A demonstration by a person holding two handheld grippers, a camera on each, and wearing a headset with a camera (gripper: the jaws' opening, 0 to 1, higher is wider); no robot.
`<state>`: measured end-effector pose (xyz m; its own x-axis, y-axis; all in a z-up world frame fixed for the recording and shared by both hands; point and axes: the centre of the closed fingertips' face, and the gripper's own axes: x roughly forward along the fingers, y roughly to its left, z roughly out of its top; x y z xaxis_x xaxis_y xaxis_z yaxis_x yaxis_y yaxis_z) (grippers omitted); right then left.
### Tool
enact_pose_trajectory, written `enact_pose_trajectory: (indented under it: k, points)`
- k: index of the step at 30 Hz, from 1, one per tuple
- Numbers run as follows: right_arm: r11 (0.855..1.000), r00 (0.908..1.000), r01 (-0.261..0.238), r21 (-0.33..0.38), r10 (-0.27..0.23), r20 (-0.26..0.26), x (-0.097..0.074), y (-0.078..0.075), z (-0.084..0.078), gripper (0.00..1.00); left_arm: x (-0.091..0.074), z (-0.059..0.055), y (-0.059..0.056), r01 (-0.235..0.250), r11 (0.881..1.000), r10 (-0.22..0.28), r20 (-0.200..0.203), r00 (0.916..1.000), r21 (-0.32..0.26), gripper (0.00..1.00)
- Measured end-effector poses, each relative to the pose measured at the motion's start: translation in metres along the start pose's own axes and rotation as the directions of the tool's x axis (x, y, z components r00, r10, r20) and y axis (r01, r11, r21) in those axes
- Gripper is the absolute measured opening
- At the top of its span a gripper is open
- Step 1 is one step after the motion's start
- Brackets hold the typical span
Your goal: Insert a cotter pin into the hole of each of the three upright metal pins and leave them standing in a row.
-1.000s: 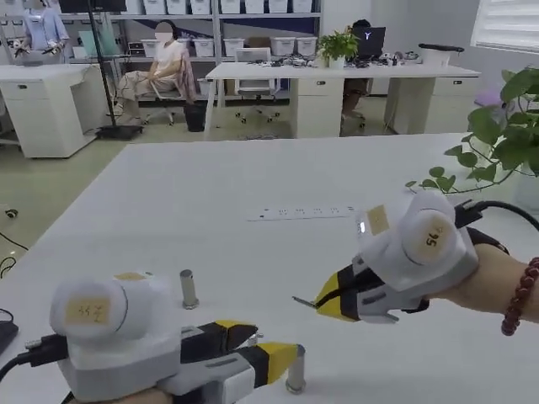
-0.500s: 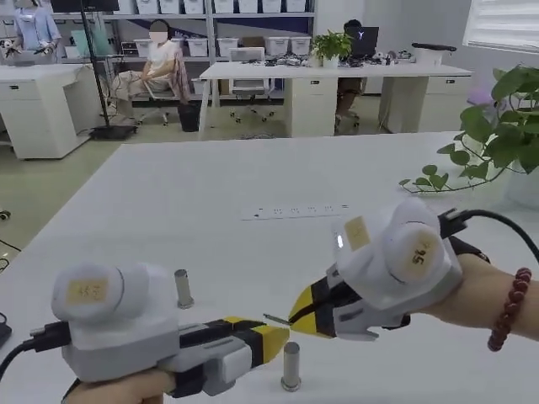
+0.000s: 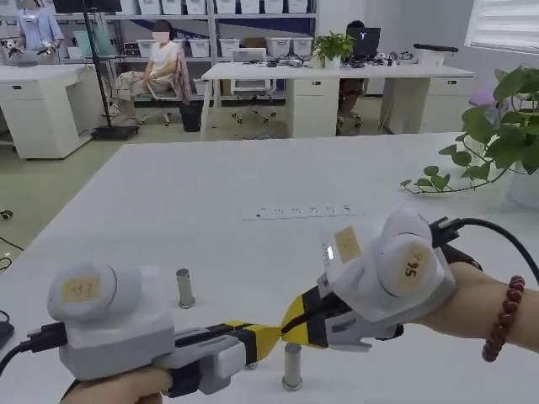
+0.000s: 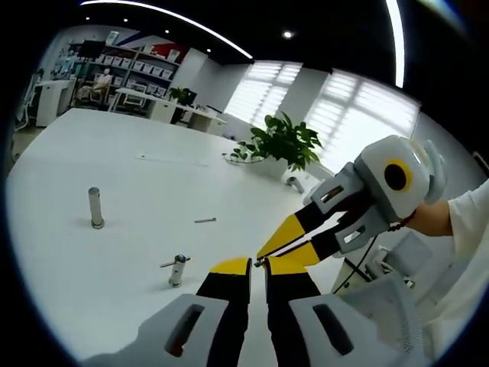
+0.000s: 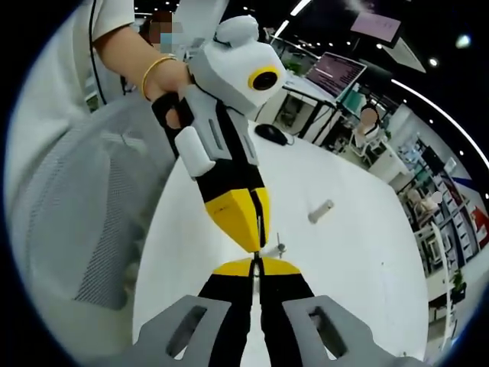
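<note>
My left gripper and right gripper meet tip to tip low over the white table. Both are shut, and the thin cotter pin between them is almost hidden by the yellow tips. In the left gripper view my own jaws touch the right gripper, which comes in from the right. One bare metal pin stands upright at the left, another just below the tips. A metal pin has a cotter pin through it. A loose cotter pin lies beyond.
A power strip lies mid-table. A leafy plant stands at the table's right edge. The right gripper's cable runs off to the right. Behind the table are desks, shelves and seated people.
The right gripper moved left and down with the cotter pin sticking from its tip. The left gripper's jaws closed and rose to meet it, so the tips now touch.
</note>
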<state>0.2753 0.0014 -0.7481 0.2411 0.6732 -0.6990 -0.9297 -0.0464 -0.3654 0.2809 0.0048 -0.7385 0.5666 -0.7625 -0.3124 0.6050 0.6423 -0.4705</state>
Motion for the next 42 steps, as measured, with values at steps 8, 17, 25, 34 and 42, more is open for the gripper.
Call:
enact_pose_trajectory:
  k: [8, 17, 25, 34, 42]
  points:
    - [1.0, 1.0, -0.004, -0.004, 0.004, -0.004, 0.002, 0.001, -0.001, 0.02, 0.0, -0.003, 0.001, 0.003, 1.0, -0.003, -0.012, 0.9999, -0.025, 0.01]
    - [1.0, 0.9999, -0.012, 0.018, 0.012, 0.011, 0.003, 0.002, 0.001, 0.04, -0.002, -0.003, 0.0, 0.014, 0.999, -0.015, -0.015, 0.9998, -0.036, 0.0]
    - [0.991, 0.9982, -0.033, 0.129, 0.026, 0.053, 0.001, 0.002, -0.003, 0.09, -0.003, -0.001, 0.001, 0.017, 1.0, -0.017, -0.014, 0.9998, 0.005, 0.0]
    - [0.935, 0.9873, -0.1, 0.342, 0.05, 0.151, -0.01, -0.003, -0.004, 0.15, -0.002, -0.005, -0.003, 0.045, 0.994, -0.041, -0.04, 0.9983, 0.095, 0.0]
    - [0.864, 0.963, -0.232, 0.448, 0.139, 0.231, -0.017, 0.006, -0.005, 0.18, -0.003, -0.011, -0.01, 0.094, 0.983, -0.084, -0.068, 0.9942, 0.156, 0.0]
